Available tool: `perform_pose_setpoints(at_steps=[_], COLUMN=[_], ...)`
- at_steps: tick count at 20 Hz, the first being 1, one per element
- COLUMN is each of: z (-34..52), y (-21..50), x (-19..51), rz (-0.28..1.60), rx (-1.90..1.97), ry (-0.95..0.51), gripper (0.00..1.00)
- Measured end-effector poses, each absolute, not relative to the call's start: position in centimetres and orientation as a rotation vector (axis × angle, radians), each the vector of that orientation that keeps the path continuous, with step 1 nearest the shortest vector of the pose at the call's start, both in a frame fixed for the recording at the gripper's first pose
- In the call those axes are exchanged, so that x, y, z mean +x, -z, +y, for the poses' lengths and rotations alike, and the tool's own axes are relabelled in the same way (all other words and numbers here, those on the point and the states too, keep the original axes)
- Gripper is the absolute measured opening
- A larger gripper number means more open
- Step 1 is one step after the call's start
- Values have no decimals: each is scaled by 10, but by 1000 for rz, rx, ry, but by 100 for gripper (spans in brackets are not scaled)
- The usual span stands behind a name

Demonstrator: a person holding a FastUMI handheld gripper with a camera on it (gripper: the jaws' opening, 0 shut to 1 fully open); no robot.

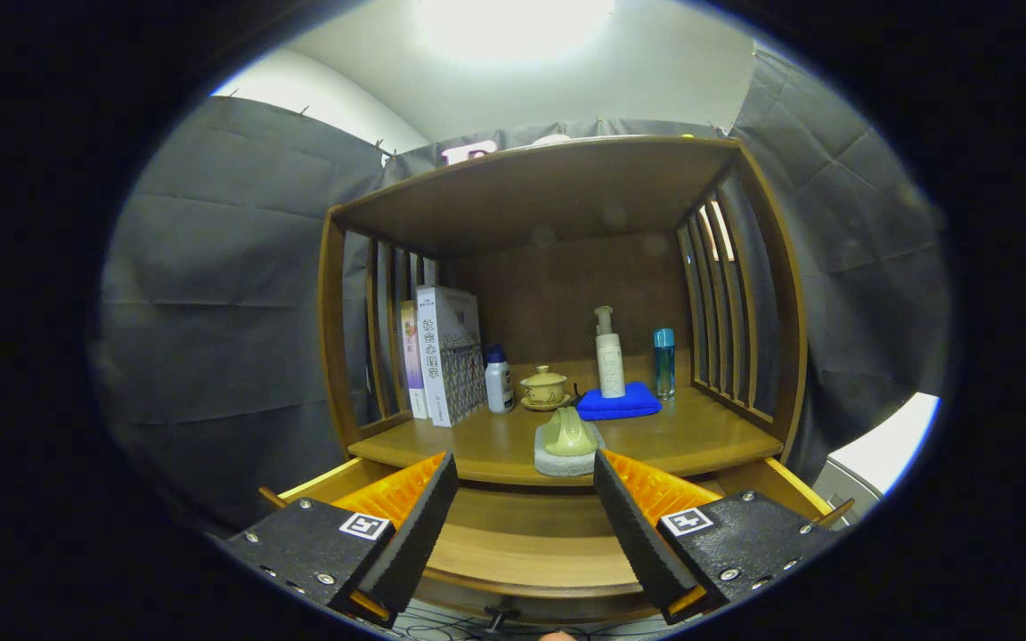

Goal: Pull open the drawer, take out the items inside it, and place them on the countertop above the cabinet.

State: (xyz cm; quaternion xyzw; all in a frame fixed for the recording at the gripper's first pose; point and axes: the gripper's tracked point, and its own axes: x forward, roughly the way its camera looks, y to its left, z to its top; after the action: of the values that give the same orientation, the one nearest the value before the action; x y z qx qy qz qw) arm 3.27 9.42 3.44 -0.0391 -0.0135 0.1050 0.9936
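Note:
The wooden cabinet's drawer (522,539) stands pulled open below me, and the part of its floor I see is bare wood. My gripper (524,463) hovers over it, open, with nothing between the fingers. Just beyond the fingertips, at the front edge of the countertop (709,441), a pale green ceramic piece (568,431) rests on a folded grey cloth (547,463). Neither finger touches them.
Further back on the countertop stand books (451,352), a white bottle with a blue cap (499,381), a yellowish lidded cup (545,388), a pump bottle (609,356) on a blue cloth (620,403) and a teal bottle (663,361). Slatted sides and a top board enclose the niche.

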Motion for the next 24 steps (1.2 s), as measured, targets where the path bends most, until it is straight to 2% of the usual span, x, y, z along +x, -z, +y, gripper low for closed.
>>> perform_pose_setpoints(at_steps=[12,24], z=[93,92], y=[31,101], x=[-33,-39], rz=[18,69], rx=[-72,-154], ry=[-253,-234], gripper=[95,95])
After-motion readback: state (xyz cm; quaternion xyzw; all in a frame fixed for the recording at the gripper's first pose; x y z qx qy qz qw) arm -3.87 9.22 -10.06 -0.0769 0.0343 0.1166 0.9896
